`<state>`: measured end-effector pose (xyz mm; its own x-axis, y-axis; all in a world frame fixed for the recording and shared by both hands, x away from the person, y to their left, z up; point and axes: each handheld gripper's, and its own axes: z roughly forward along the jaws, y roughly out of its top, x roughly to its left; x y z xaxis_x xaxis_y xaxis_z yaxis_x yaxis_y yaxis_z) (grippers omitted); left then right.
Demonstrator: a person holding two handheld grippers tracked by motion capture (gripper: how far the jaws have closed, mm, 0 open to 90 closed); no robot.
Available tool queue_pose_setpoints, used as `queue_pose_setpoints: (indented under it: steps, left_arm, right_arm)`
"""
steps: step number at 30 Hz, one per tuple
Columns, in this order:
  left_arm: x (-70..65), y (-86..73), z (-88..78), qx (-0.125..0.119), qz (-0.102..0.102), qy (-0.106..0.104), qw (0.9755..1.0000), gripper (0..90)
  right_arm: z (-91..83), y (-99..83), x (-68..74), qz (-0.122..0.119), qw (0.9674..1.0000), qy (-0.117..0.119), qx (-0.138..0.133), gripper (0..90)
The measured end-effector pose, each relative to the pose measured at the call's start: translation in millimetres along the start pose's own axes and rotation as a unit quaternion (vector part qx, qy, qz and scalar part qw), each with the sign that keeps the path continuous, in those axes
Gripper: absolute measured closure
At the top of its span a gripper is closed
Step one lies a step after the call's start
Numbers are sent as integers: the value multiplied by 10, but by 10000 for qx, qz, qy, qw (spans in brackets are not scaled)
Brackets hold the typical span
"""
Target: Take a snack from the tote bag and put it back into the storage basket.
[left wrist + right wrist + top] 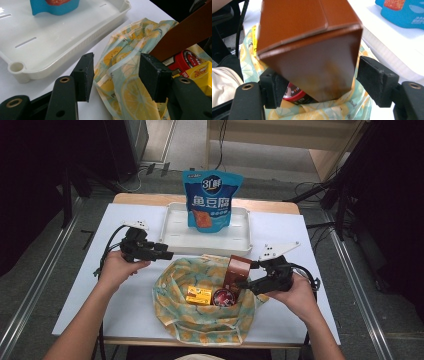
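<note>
Standing tilted in the mouth of the lemon-print bag (200, 312), the brown box (237, 272) leans on the bag's near wall. Around it the right tongs (319, 82) are spread: their right pad stands clear of the box, while the left pad sits just beside or against its edge, I cannot tell which, so nothing squeezes the box. My reading is that the box has been let go into the bag, propped by the cloth and by the red tin (223, 297) beneath its lower end. Beside the tin, inside the bag, lies a yellow box (198, 295).

At the bag's far-left rim the left tongs (115, 75) hang open, with a fold of the fabric between the pads but not pinched. That stance looks meant to keep the mouth wide, or to be ready to catch the rim.

Behind the bag a white tray (175, 240) holds an upright blue pouch (210, 200), which seems next in line. Everything rests on the white tabletop (125, 305).
</note>
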<state>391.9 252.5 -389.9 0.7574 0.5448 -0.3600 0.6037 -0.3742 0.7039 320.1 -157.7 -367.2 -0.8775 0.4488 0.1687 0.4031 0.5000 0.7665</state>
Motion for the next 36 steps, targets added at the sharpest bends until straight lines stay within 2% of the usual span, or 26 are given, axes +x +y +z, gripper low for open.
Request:
queue_pose_setpoints:
  steps: [8,19,25,31,36]
  left_arm:
    - [14,-6,-7,-26,-41,-12,10000,463]
    - [23,-9,-25,-51,-70,-3,10000,462]
    - [25,-9,-37,-79,-69,-7,9999,462]
    - [28,-11,-37,-60,-63,1,10000,462]
    - [31,-13,-39,-65,-73,-21,10000,461]
  right_arm:
    - [34,96,20,-73,10000,-18,-6,291]
    - [76,231,67,-172,9998,107,-33,306]
    - [86,267,95,-240,9996,143,-28,343]
    - [87,280,101,-303,9995,68,-33,385]
    - [75,284,96,-266,9996,26,-32,404]
